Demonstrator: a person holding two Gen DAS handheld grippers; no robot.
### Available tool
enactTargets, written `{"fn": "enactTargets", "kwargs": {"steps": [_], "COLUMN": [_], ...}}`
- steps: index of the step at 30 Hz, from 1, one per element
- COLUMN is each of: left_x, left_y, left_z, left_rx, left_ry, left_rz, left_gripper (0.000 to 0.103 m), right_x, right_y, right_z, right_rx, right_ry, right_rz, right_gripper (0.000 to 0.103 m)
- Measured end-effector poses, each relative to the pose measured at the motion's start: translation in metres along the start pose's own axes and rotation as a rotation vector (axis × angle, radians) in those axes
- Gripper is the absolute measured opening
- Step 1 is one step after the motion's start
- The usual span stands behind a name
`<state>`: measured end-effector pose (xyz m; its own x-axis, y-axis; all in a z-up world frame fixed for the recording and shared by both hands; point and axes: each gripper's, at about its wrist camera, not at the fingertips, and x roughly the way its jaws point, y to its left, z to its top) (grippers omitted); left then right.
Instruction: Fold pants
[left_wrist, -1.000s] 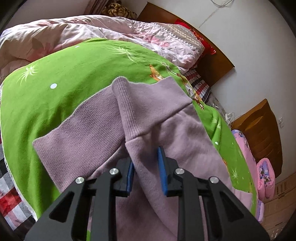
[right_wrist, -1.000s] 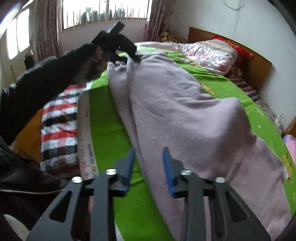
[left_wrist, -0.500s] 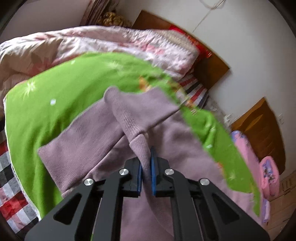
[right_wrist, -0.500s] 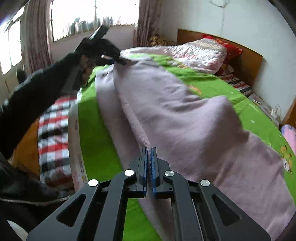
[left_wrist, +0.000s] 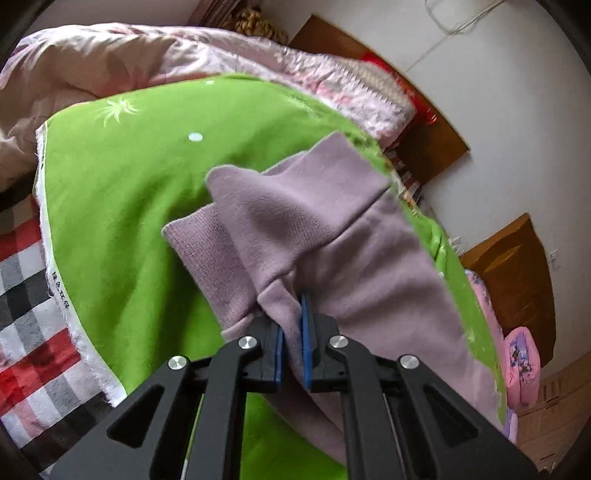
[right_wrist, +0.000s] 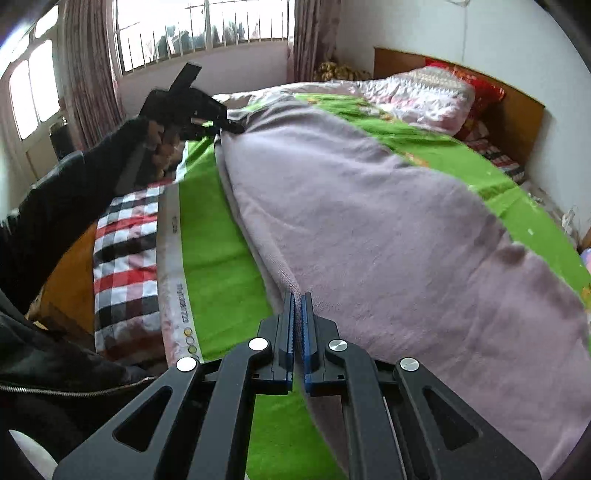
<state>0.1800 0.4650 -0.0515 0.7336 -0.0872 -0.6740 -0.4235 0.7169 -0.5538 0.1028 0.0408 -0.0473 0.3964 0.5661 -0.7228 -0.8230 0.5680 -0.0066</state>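
Bedroom. Lilac pants (right_wrist: 388, 236) lie lengthwise on a green sheet (right_wrist: 218, 251) spread over the bed. Left gripper (left_wrist: 291, 332) clamped on a fold of cloth just below the 2 ribbed cuffs (left_wrist: 295, 206). Right gripper (right_wrist: 298, 325) pinches the near edge of the pants. Pink floral quilt (left_wrist: 110, 66) bunched at the head; checked blanket (right_wrist: 125, 251) beside the sheet; wooden headboard (right_wrist: 517, 110), barred window (right_wrist: 192, 26).
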Motion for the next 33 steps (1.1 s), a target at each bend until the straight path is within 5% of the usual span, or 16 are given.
{"fn": "enactTargets", "kwargs": {"steps": [5,11,20,21,23,24,25,28,33], "left_x": [-0.041,-0.007,-0.009,-0.010,-0.015,-0.020,-0.028,-0.040,-0.023], "left_y": [-0.017,0.008,-0.003,-0.008,-0.025,-0.040,-0.057,-0.100,-0.129], "left_z": [-0.001,-0.009,-0.015,-0.016,-0.022,-0.027,-0.034,-0.057,-0.083], "left_rx": [0.019,-0.025,0.058,0.081,0.143,0.187,0.235,0.420,0.529], "left_ry": [-0.116,-0.017,-0.070,-0.075,-0.088,-0.113,-0.175,-0.254,-0.170], "left_rz": [0.019,0.045,0.147,0.177,0.250,0.350,0.459,0.508,0.411], "left_gripper": [0.007,0.007,0.013,0.017,0.049,0.094,0.101,0.101,0.101], "right_x": [-0.018,0.000,0.001,0.001,0.002,-0.001,-0.005,-0.012,0.012], "right_y": [-0.003,-0.004,-0.011,-0.014,-0.014,-0.012,-0.011,-0.004,0.003], "right_z": [0.006,-0.006,-0.006,-0.005,-0.002,0.001,0.006,0.025,0.053], "right_rx": [0.011,0.016,0.034,0.045,0.047,0.043,0.042,0.020,-0.048], "right_ry": [-0.037,0.025,0.039,0.048,0.083,0.075,0.055,-0.012,-0.024], "right_rz": [0.000,0.026,0.058,0.061,0.083,0.089,0.102,0.142,0.061], "right_gripper": [0.004,0.004,0.006,0.011,0.025,0.038,0.046,0.046,0.045]}}
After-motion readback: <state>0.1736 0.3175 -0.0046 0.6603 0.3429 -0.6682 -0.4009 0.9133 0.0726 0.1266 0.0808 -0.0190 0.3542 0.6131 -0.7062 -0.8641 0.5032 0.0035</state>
